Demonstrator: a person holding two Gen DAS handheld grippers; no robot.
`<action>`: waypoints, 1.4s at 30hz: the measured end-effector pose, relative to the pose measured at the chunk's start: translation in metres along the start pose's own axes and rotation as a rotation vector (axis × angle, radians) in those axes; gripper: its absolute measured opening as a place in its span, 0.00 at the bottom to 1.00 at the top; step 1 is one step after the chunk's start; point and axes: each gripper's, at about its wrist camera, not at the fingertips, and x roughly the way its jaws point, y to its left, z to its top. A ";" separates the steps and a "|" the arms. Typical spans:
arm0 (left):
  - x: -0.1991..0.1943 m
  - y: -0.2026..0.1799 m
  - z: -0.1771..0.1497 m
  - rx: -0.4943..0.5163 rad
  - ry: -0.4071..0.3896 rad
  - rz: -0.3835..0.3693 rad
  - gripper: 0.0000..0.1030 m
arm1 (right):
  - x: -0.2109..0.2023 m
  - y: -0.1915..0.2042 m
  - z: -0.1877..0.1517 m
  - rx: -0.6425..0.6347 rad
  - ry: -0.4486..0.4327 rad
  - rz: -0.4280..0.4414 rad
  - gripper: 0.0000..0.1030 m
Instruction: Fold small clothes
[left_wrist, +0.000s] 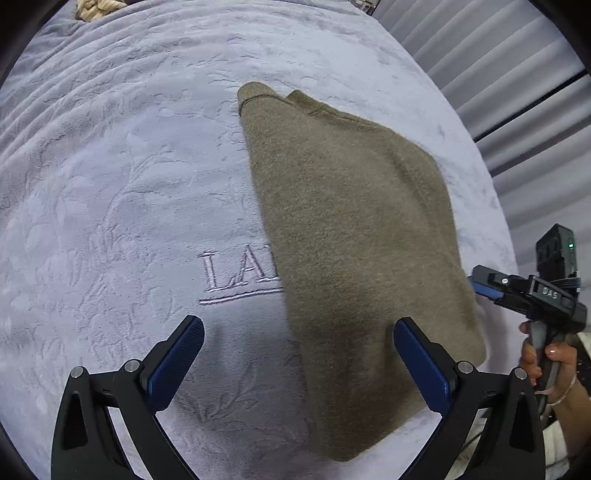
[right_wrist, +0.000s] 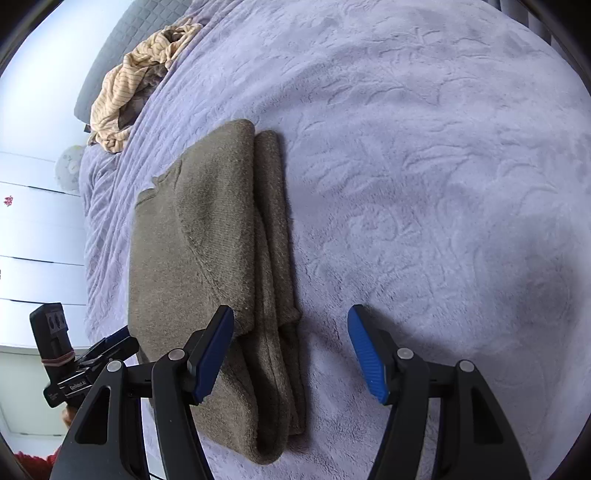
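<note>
An olive-brown knitted garment (left_wrist: 351, 240) lies folded into a long narrow shape on the lavender blanket (left_wrist: 110, 184). My left gripper (left_wrist: 298, 325) hovers wide open over its near left edge; the right finger is above the cloth, the left above bare blanket. In the right wrist view the garment (right_wrist: 207, 240) shows stacked folds along its right side. My right gripper (right_wrist: 291, 310) stands open over that folded edge, nothing pinched between its pads. Each gripper appears in the other's view: the right gripper (left_wrist: 484, 284) beside the garment, the left gripper (right_wrist: 118, 338) at its near left corner.
A crumpled pile of cream striped clothes (right_wrist: 136, 77) lies at the far edge of the blanket (right_wrist: 443, 184). Pleated grey curtains (left_wrist: 517, 92) hang beyond the bed. White drawers (right_wrist: 37, 221) stand alongside it. A person's hand (left_wrist: 546, 354) holds the right gripper's handle.
</note>
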 end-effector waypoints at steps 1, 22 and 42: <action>0.000 0.001 0.002 -0.008 -0.001 -0.032 1.00 | 0.000 0.001 0.002 -0.005 0.001 0.011 0.66; 0.069 -0.019 0.020 -0.014 0.091 -0.215 1.00 | 0.065 0.007 0.074 -0.111 0.166 0.339 0.73; 0.012 -0.007 0.011 -0.004 -0.041 -0.302 0.63 | 0.074 0.045 0.067 -0.038 0.150 0.448 0.34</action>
